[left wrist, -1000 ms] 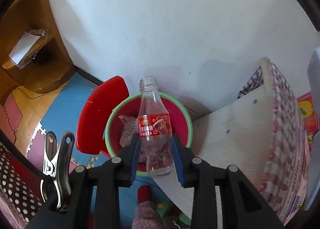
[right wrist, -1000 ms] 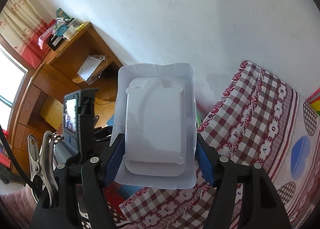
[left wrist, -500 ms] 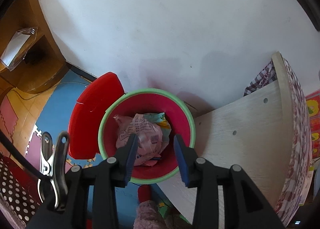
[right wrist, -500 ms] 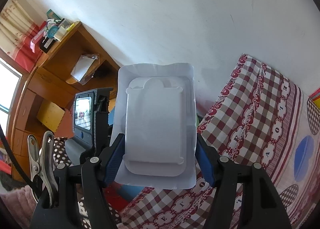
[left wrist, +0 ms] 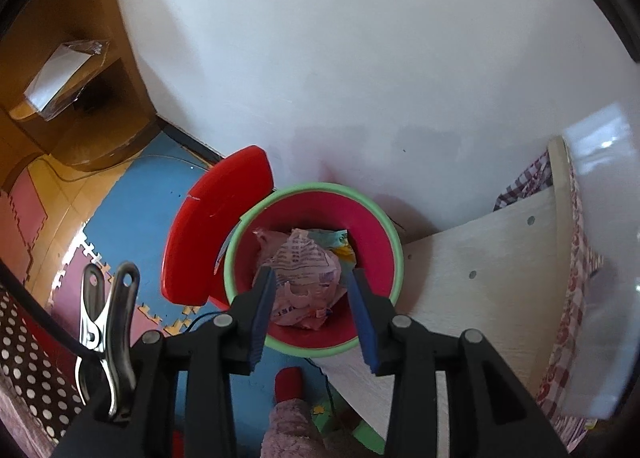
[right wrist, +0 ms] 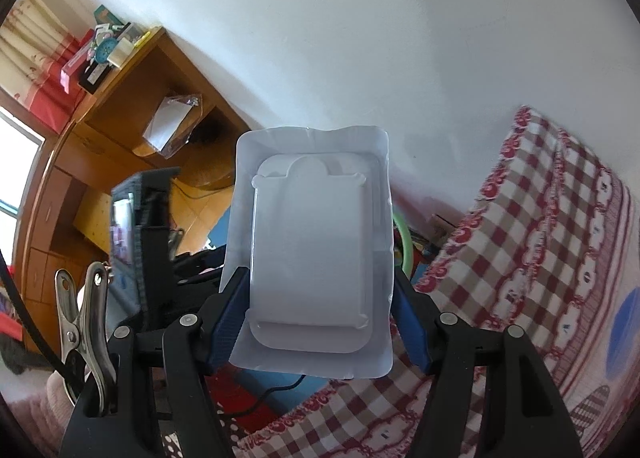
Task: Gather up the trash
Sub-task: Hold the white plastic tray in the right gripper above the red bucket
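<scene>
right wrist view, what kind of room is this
Most likely a bedroom in a home. A red-and-white checked bedcover lies against the white plaster wall, a wooden desk with shelves stands in the corner, and patterned curtains hang at a window.

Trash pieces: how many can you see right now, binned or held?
3. A pink printed wrapper and a blue-yellow wrapper lie in the red bin; the white tray is in the right gripper. More may be hidden underneath.
</scene>
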`<state>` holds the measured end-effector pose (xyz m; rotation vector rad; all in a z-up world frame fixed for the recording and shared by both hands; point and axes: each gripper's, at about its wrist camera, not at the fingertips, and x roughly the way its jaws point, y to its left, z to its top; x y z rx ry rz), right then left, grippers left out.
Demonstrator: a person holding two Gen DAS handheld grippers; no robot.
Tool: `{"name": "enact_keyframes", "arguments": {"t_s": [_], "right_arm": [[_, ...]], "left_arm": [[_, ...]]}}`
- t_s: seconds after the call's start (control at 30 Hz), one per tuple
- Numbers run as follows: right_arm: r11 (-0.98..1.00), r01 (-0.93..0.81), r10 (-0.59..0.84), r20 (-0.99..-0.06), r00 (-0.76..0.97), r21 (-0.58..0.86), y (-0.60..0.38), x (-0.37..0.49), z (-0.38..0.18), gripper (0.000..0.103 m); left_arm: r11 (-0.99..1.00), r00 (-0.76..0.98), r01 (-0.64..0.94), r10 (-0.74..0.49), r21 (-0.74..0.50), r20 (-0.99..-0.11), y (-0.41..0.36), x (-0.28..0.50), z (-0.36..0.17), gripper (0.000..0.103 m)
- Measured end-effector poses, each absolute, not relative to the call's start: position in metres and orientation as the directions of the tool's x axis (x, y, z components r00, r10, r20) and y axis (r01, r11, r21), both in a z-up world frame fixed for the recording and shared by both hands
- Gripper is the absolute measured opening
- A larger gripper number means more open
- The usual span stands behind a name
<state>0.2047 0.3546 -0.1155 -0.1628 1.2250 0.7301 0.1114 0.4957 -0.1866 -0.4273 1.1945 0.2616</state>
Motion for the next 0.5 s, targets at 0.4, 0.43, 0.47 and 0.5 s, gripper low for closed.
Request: {"name": "enact_keyframes", "arguments": {"t_s": [0.4,0.43,0.47,0.5], "right_arm": [[0.772,-0.597,0.369,-0.919,0.14,0.219,0.397,0.212,-0.153,0.07],[0.772,-0.599,0.365,-0.92,0.141,0.214,0.399,0.212,-0.155,0.07],[0.771,-0.602,0.361,-0.922,0.141,0.209,0.399,0.212,-0.157,0.07],[0.768,-0.607,0.357,-0.923,0.141,0.204,0.4,0.212,-0.159,0.07]], "left_arm": [[0.879,0.347,-0.442,-0.018,-0.18,-0.938,0.51,0.089,-0.181,0.039],[0.877,0.347,-0.444,-0.018,-0.181,-0.938,0.511,0.088,-0.181,0.039],[0.876,0.348,-0.447,-0.017,-0.182,-0.937,0.512,0.086,-0.181,0.039],[0.875,0.348,-0.449,-0.017,-0.182,-0.937,0.513,0.085,-0.181,0.039]]}}
